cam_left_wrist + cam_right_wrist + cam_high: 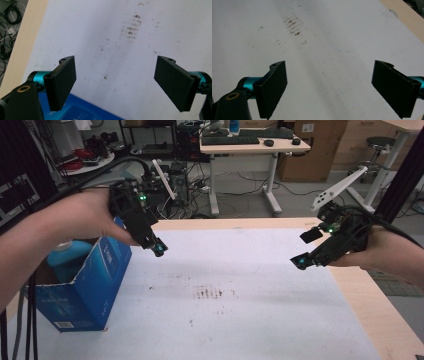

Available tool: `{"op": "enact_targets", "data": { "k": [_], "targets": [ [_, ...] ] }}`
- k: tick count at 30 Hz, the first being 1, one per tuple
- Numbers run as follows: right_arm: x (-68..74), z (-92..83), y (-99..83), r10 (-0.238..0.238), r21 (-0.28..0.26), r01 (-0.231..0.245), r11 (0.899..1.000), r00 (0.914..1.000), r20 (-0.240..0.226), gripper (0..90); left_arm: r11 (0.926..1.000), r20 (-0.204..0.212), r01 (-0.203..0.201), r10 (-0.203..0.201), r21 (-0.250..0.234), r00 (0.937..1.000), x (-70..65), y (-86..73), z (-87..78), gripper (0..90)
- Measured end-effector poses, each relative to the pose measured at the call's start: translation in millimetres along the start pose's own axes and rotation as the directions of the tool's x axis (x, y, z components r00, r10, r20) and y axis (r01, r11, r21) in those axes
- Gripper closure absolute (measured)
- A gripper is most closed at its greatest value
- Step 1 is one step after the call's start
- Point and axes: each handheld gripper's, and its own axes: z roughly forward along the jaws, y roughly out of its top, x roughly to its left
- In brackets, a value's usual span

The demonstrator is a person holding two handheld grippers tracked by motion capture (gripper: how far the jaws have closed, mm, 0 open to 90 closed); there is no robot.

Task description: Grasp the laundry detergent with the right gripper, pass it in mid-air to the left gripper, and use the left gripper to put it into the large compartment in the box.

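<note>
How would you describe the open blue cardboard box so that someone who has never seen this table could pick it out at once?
Start at the white sheet that covers the wooden table, then go to its left edge. There the open blue cardboard box stands with its flaps up, just below the left gripper. A light blue container rises from it, and nothing else stands on the table.

A light-wood worktop (pixel 380 320) under a stained white sheet (pixel 240 290) fronts a cluttered lab. Beyond it stands a white-legged desk (pixel 250 146) bearing a keyboard (pixel 230 140) and mouse (pixel 269 142), cables (pixel 200 195) sprawling across the grey floor (pixel 295 202). Cardboard boxes (pixel 312 150) and a stool (pixel 381 142) sit at right.
</note>
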Motion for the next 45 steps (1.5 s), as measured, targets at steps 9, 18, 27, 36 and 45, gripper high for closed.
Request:
{"op": "enact_targets", "data": {
  "k": [9,18,27,36,45],
  "targets": [
    [7.2,5.2,-3.6,-0.021,0.001,0.021,1.0,0.9995,-0.024,12.4,0.9997,0.018,-0.022,0.023,-0.009,0.9996,-12.1,10.3,31.6,18.0],
    [5.3,9.7,-3.2,-0.029,0.004,0.029,1.0,0.9988,-0.039,12.4,0.9997,-0.004,-0.02,0.02,-0.012,0.9998,-12.0,9.4,36.9,18.1],
    [4.4,12.7,-2.6,-0.036,0.005,0.036,0.999,0.9981,-0.05,12.5,0.9998,-0.017,-0.017,0.017,0.001,0.9997,-11.4,6.5,38.1,18.1],
    [3.0,15.1,-1.9,-0.04,0.012,0.041,0.999,0.9973,-0.061,12.4,0.9999,-0.016,-0.011,0.011,0.009,0.9998,-10.7,3.9,40.2,18.1],
    [2.5,13.6,-2.2,-0.04,0.011,0.04,0.999,0.9978,-0.053,12.4,1.0,-0.017,-0.006,0.006,-0.003,0.9998,-11.2,4.6,40.2,18.1]
  ]
}}
